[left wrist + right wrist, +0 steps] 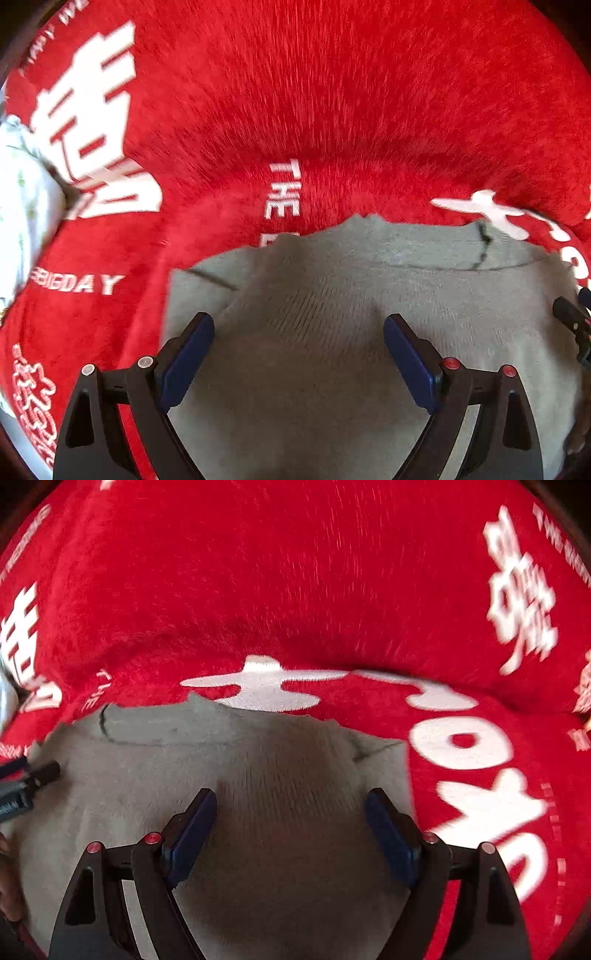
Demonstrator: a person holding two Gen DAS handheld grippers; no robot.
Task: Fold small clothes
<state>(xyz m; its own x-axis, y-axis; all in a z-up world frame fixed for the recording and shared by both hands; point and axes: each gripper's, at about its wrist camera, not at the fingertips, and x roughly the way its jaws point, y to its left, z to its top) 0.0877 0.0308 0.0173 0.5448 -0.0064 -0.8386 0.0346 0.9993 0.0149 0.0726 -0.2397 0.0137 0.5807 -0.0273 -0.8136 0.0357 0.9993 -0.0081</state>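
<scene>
Grey knit garment point(332, 350) flat on red blanket point(332, 92) — left claw point(299, 325), right claw point(290, 799) spread above, poised for fold.

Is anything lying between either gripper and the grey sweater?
Nothing visible. Left gripper and right gripper both hang open directly over the grey sweater, which lies bare on the red blanket.

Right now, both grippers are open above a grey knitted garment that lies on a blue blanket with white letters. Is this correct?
Not quite: the blanket is red, not blue, as both wrist views show. The rest holds: the left gripper and the right gripper are both open above the grey knitted garment, and the blanket has white letters.
</scene>
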